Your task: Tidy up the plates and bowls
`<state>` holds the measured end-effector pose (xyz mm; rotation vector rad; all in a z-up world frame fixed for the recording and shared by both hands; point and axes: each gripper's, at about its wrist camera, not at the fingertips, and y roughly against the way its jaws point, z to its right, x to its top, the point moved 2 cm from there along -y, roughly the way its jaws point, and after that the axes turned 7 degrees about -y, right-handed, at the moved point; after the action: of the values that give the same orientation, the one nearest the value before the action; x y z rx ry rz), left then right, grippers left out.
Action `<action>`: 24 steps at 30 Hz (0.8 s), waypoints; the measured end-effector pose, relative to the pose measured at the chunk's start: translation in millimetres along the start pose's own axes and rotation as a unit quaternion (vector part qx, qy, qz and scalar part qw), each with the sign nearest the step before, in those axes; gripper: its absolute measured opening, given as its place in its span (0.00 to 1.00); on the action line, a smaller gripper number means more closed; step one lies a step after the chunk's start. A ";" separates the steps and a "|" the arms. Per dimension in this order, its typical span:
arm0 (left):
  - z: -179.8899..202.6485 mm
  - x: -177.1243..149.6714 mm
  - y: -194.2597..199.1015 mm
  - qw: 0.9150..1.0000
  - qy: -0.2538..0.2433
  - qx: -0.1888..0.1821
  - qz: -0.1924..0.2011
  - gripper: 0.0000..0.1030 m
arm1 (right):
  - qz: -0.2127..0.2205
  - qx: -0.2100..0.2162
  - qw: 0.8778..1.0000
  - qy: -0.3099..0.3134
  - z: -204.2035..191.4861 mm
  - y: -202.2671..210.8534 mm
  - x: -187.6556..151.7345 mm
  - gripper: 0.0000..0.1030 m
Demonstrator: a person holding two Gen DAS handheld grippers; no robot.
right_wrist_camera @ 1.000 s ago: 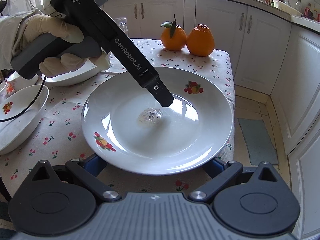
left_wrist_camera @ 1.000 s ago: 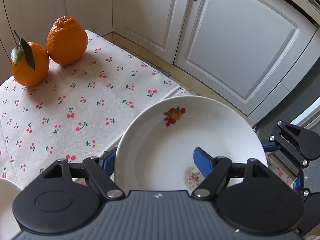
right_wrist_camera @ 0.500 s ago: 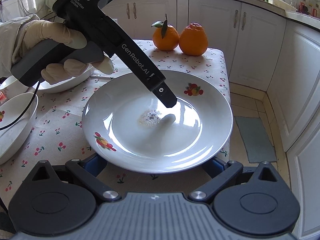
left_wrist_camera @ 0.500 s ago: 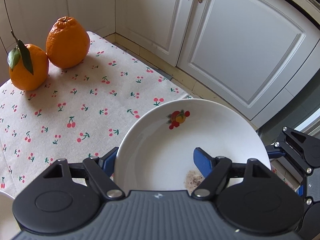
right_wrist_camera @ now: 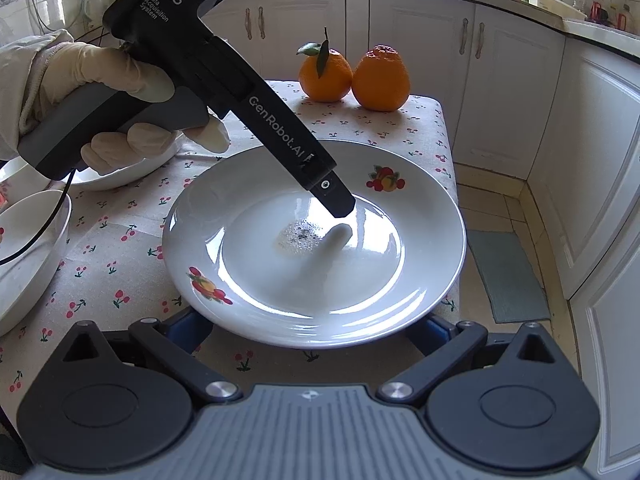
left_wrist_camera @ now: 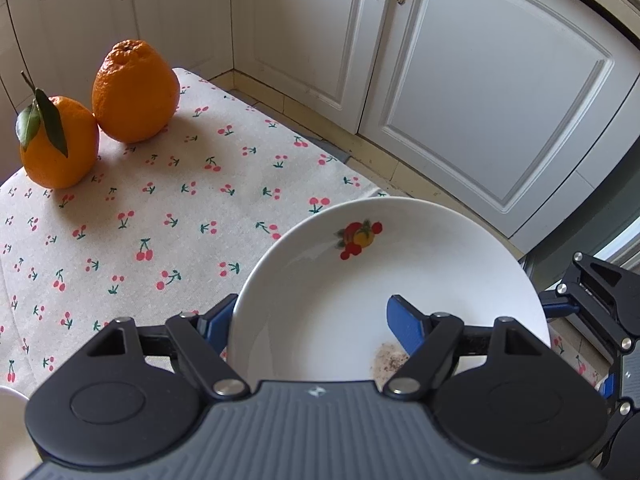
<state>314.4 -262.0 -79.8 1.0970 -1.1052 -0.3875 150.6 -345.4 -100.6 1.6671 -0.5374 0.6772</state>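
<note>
A white plate with fruit decals and a speckled residue spot hangs over the table's right end. My left gripper is shut on its rim, with one blue pad inside the dish and the other outside, beneath the rim. In the right wrist view a gloved hand holds that left gripper, and its upper finger reaches into the plate. My right gripper stands open, its fingers spread wide under the plate's near rim, not pressing it.
Two oranges stand at the far end of the cherry-print tablecloth. A white bowl and another bowl sit at the left. White cabinets and a floor mat lie to the right, beyond the table's edge.
Hardly anything. Both views have drifted slightly over the table. The plate stays in the left gripper's hold and the right gripper's fingers stay spread beneath it.
</note>
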 end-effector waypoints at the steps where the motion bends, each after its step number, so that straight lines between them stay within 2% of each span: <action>1: 0.0 -0.1 0.0 1.000 0.001 0.000 0.000 0.76 | 0.000 0.000 1.000 0.000 0.3 -0.1 0.1 1.00; 14: -4.1 -1.8 5.6 1.000 0.010 0.006 -0.001 0.78 | -0.002 -0.001 1.000 -0.002 -0.2 -1.1 1.9 1.00; 18: -6.5 -8.4 29.6 0.999 0.020 0.029 0.016 0.79 | 0.001 -0.014 1.000 -0.008 -2.5 12.1 0.1 1.00; 24: 3.5 -28.4 90.9 0.996 0.016 0.071 0.058 0.83 | 0.019 -0.019 1.000 -0.016 -16.1 46.0 -10.8 1.00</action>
<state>276.3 -201.6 -16.7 1.1524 -1.1753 -0.2009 109.5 -338.8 -73.2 1.6385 -0.6024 0.6662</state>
